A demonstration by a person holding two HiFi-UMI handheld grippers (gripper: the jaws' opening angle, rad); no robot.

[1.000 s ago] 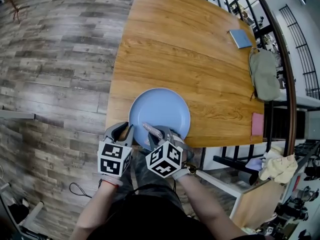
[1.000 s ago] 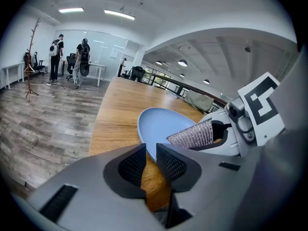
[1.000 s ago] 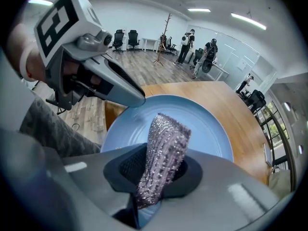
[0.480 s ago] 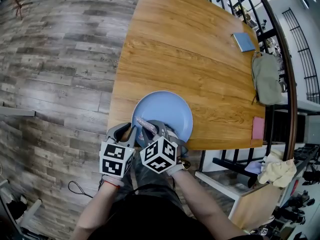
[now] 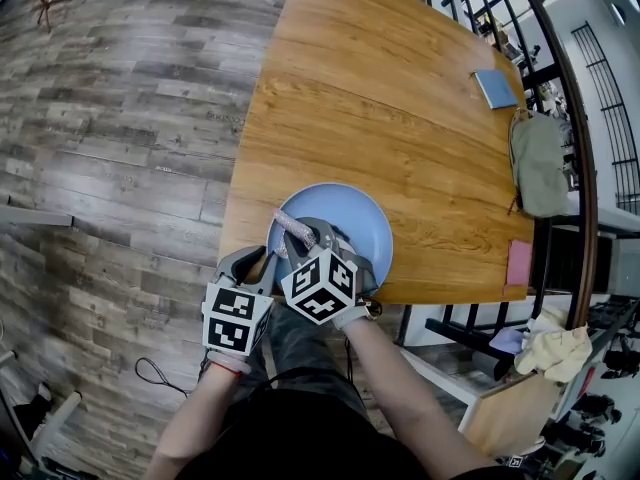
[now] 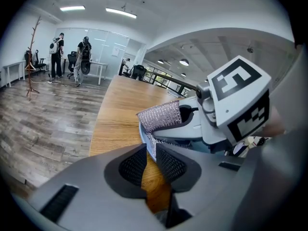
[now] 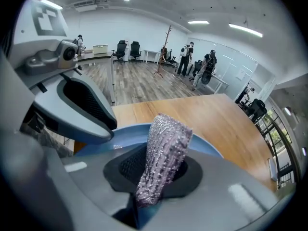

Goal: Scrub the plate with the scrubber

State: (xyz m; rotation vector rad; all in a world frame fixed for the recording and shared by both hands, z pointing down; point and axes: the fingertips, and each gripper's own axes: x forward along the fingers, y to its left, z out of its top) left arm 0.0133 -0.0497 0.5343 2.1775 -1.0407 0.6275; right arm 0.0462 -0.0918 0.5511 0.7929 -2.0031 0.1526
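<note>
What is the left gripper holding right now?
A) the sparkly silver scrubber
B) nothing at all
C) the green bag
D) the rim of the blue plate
D: in the left gripper view, the left gripper is shut on the rim of the blue plate, while the scrubber is clamped in the right gripper.

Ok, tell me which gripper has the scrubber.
The right gripper: its fingers pinch the silvery scrubber over the blue plate, while the left gripper clamps the plate's rim.
</note>
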